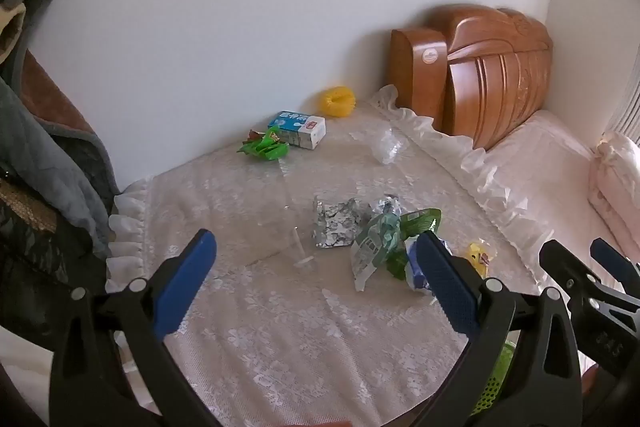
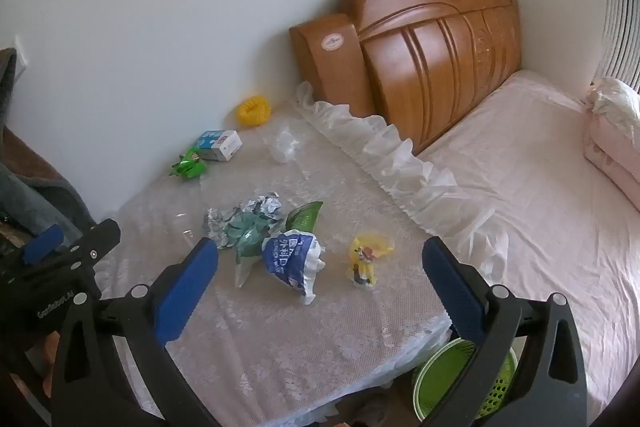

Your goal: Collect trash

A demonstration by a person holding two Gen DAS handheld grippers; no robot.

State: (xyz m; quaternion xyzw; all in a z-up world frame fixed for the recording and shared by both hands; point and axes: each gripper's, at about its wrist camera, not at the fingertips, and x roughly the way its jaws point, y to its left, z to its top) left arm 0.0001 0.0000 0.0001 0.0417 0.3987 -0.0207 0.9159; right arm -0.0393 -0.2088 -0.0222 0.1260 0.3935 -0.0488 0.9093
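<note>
Step in hand: approach, nothing picked yet. Left claw (image 1: 316,267) and right claw (image 2: 320,267) both released, empty, hovering above lace-covered bench (image 2: 280,339). Trash w/ landmark = blue surgical-mask wrapper (image 2: 294,261): crumpled foil (image 2: 240,215) just behind-left, green wrapper (image 2: 306,215) touching behind, yellow toy wrapper (image 2: 364,261) near on right; milk carton (image 2: 220,145) well apart by wall. Green mesh bin (image 2: 460,383) below bench edge, right of landmark. Next, prob: lower right claw onto blue wrapper, pinch crumpled bulk, carry to bin

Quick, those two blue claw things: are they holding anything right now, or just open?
Left gripper: open, holding nothing, above the lace-covered table.
Right gripper: open, holding nothing, above the blue mask wrapper.
</note>
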